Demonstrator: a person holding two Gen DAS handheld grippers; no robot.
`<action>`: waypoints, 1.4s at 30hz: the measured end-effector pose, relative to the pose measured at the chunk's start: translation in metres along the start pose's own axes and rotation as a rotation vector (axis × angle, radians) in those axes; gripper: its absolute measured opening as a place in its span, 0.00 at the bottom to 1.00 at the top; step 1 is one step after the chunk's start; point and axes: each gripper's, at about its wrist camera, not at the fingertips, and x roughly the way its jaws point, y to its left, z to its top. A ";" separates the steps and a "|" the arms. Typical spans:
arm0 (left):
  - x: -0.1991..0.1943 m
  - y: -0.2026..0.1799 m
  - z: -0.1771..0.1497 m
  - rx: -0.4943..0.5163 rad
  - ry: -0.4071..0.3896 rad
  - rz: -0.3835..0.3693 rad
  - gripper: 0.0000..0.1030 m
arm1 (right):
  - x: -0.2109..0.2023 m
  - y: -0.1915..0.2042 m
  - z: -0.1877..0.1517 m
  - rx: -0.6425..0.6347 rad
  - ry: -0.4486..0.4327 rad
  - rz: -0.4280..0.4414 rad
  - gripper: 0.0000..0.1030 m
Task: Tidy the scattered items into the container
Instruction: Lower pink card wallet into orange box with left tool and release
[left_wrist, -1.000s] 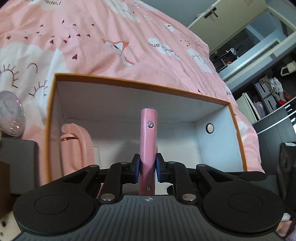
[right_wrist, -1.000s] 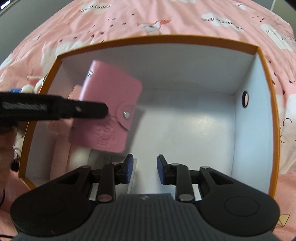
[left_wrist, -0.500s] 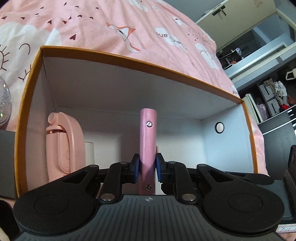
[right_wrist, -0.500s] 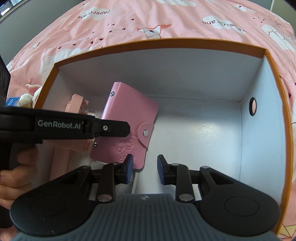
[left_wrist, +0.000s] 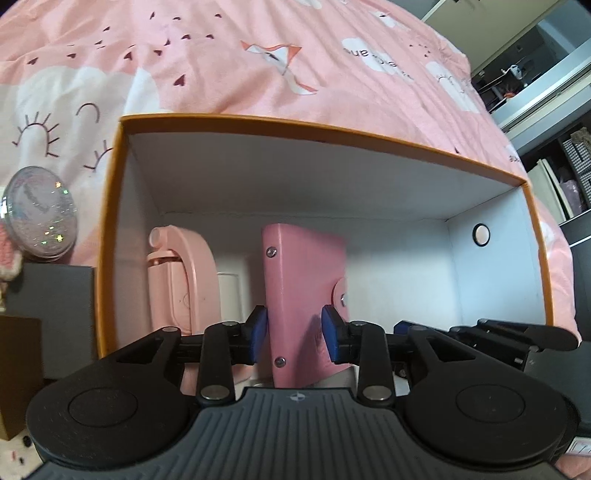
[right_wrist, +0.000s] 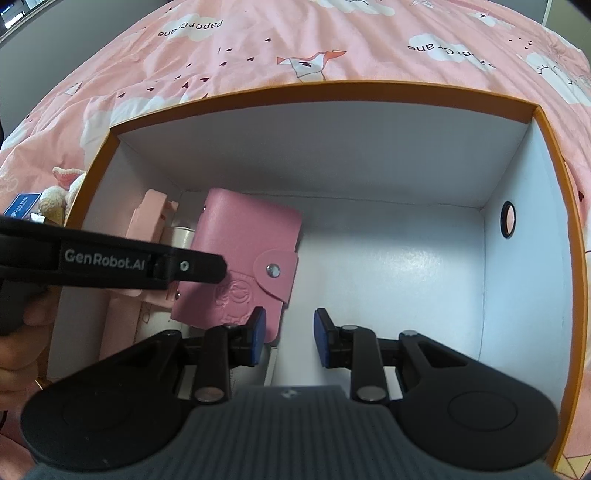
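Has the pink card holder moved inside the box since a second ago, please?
Yes. In the right wrist view the card holder has dropped from beside the box rim to near its floor.

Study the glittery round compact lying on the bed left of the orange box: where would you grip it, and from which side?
Grip the glittery round compact across its thin rim, coming down from above with the jaws either side. It looks like a flat disc lying tilted on the pink bedspread, so its broad faces give no purchase. Its left edge is cut off in the left wrist view.
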 end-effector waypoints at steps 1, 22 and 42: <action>-0.001 0.000 0.000 0.000 -0.001 -0.004 0.36 | 0.000 0.000 0.001 -0.001 0.002 0.003 0.30; -0.019 -0.003 0.004 0.063 -0.083 0.021 0.36 | 0.039 -0.001 0.025 0.087 0.099 0.073 0.30; -0.067 -0.022 -0.032 0.131 -0.329 0.091 0.45 | -0.035 0.012 -0.004 0.056 -0.203 -0.062 0.75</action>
